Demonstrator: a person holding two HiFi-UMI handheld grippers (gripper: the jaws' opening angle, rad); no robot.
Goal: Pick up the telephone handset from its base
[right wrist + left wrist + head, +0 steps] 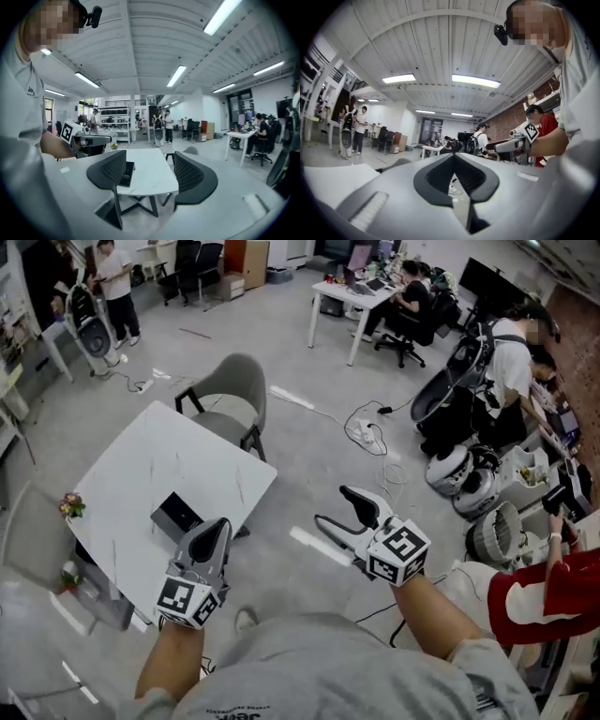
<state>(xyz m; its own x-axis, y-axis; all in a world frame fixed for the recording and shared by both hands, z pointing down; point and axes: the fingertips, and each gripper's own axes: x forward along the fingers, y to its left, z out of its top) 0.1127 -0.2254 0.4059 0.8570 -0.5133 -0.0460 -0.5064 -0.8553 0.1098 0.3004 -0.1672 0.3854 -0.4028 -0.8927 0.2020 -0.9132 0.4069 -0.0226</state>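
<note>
The black telephone (pixel 175 516) lies on the white square table (pixel 159 460), near its front corner; I cannot tell handset from base. My left gripper (pixel 221 525) hangs just right of the phone at the table's edge, jaws shut and empty. My right gripper (pixel 333 505) is open over the floor, well right of the table. In the right gripper view the right gripper (pixel 149 164) frames the table (pixel 150 176) between its jaws; the phone (pixel 127 172) shows partly behind the left finger, with the left gripper (pixel 86 139) nearby. The left gripper view shows the left gripper (pixel 453 156) shut, facing the room.
A grey chair (pixel 231 396) stands at the table's far side. A small flower pot (pixel 70 507) sits on the table's left corner. Cables and a power strip (pixel 367 433) lie on the floor. Round machines (pixel 464 479) and a person in red (pixel 553 596) crowd the right.
</note>
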